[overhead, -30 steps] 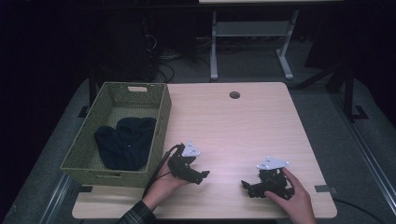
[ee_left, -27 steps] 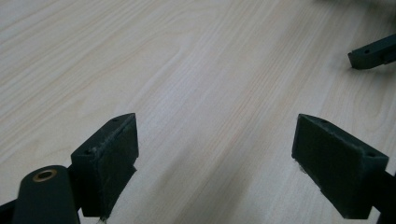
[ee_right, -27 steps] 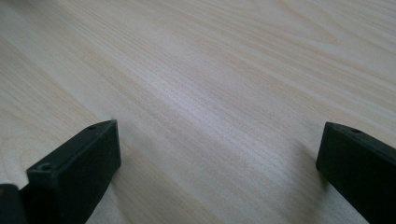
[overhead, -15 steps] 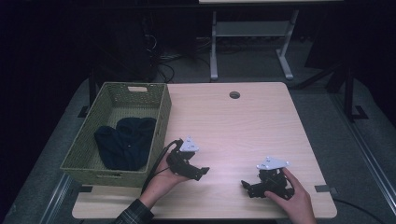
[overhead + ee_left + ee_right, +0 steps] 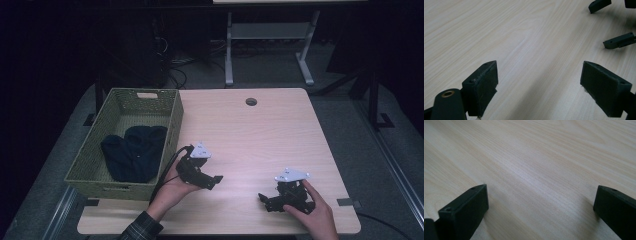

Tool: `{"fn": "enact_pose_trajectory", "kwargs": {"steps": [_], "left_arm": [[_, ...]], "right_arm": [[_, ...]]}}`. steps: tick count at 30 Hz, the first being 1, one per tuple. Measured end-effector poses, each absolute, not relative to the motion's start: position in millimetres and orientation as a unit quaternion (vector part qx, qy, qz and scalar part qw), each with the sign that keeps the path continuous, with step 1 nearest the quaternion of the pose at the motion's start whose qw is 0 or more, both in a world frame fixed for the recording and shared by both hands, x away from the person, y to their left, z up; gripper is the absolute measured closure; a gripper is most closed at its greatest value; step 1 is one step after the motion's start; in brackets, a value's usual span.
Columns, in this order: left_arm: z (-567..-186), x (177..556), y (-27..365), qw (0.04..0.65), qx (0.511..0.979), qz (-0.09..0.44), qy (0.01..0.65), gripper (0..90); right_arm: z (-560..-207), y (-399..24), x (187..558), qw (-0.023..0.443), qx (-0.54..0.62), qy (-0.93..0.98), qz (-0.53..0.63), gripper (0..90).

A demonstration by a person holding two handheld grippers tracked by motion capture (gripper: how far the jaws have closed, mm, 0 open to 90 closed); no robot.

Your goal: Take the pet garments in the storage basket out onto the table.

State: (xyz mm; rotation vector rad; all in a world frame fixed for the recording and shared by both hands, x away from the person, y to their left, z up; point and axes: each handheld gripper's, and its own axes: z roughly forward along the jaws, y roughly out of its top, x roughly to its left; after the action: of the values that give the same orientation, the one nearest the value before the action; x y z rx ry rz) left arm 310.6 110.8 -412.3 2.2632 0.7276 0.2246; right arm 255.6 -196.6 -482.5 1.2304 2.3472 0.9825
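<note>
- We've got the left gripper (image 5: 212, 181) low over the table (image 5: 260, 135), just off the basket's near right corner, jaws pointing toward about 4 o'clock.
- In the left gripper view its jaws are spread wide with nothing but bare wood grain between them.
- The right gripper (image 5: 264, 200) sits near the table's front edge at roughly 5 o'clock from the table's middle, held by the right hand (image 5: 312, 212), jaws pointing to about 9 o'clock.
- Its jaws are wide apart too, plain tabletop between the pads in the right gripper view.
- Up at 1 to 2 o'clock in the left gripper view we can see the other gripper's two black tips, so the two face each other, well apart.
- The green woven basket (image 5: 172, 131) sits along the table's left side, around 9 o'clock, with a dark bundle of cloth (image 5: 132, 152) lying inside it.
- Neither gripper touches the basket or cloth.
</note>
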Motion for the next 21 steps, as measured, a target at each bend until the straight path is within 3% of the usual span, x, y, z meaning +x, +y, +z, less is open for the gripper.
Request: {"fn": "enact_pose_trajectory", "kwargs": {"steps": [21], "left_arm": [[-381.7, 321.1, 116.3, 0.382, 0.875, 0.092, 0.283, 14.2]], "right_arm": [[-482.6, -196.6, 255.6, 0.157, 0.430, 0.820, 0.344, 0.0]]}}
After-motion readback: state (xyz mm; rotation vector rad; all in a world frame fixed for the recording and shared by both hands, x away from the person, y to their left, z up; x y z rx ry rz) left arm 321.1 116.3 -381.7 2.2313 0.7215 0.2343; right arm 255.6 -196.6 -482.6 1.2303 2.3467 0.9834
